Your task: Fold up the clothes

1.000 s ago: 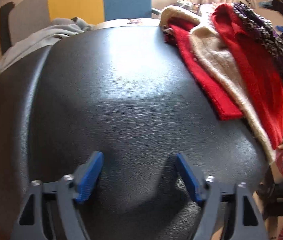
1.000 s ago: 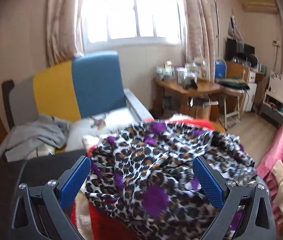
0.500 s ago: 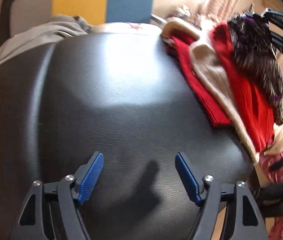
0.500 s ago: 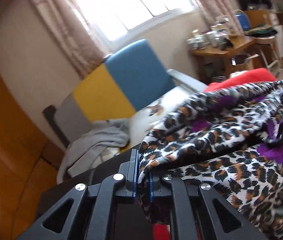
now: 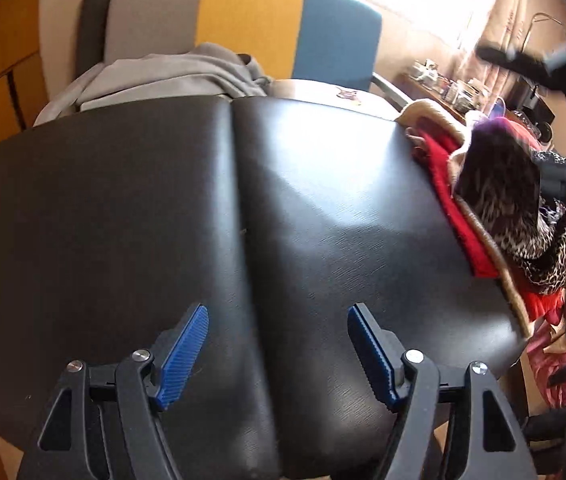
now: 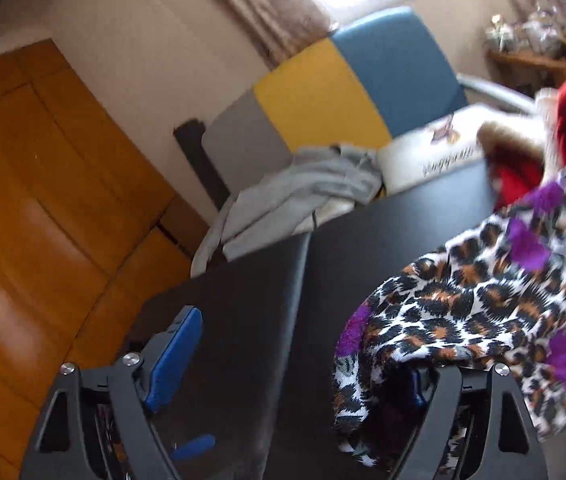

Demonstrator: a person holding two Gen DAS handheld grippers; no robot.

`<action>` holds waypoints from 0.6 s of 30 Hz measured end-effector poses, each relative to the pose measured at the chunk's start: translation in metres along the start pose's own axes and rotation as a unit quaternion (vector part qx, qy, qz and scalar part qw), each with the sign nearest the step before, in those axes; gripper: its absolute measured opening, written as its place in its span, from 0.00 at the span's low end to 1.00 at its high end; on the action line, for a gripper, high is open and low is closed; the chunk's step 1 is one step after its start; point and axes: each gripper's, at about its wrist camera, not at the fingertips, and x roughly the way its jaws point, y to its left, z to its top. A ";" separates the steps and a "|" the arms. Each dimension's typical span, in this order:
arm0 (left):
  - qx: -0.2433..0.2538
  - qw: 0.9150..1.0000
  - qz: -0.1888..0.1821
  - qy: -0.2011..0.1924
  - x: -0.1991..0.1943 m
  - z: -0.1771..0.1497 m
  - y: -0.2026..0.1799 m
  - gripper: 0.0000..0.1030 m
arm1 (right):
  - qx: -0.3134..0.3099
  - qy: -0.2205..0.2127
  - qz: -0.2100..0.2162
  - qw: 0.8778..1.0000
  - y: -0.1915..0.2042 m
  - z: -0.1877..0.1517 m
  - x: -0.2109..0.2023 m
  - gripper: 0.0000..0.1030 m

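so, taking the black padded table [image 5: 243, 208] as the landmark and reading from its left side across: the left end of the table is bare, with a grey garment [image 5: 155, 76] heaped on the striped chair [image 5: 251, 20] just behind its far edge. the left gripper [image 5: 277, 354] hovers over the near middle of the table, fingers spread wide with nothing between them. toward the table's right side, the right gripper [image 6: 287, 360] has its jaws opening, and the leopard-print garment [image 6: 483, 300] drapes over its right finger without being pinched; no pad presses on the cloth. that garment trails back to the pile of red and cream clothes [image 5: 463, 208] at the table's right edge. to do this step well, i judge the cloth should slide fully off the right finger so it does not snag and drag back. it should land on the bare middle of the table, clear of the pile. then each gripper wants a separate corner or hem, pulled apart until the fabric lies flat before any fold is started.
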 end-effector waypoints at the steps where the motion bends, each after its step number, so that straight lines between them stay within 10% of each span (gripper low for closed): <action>1: -0.001 1.000 0.000 0.001 -0.001 -0.001 0.002 0.71 | 0.004 0.013 0.002 1.000 -0.004 -0.016 0.001 0.84; 10: 0.068 0.996 -0.049 -0.003 0.001 0.004 -0.045 0.71 | 0.069 0.014 -0.084 0.994 -0.094 -0.097 -0.080 0.84; 18: 0.204 0.972 -0.114 -0.020 0.004 0.038 -0.159 0.71 | 0.113 -0.075 -0.174 0.975 -0.151 -0.106 -0.183 0.84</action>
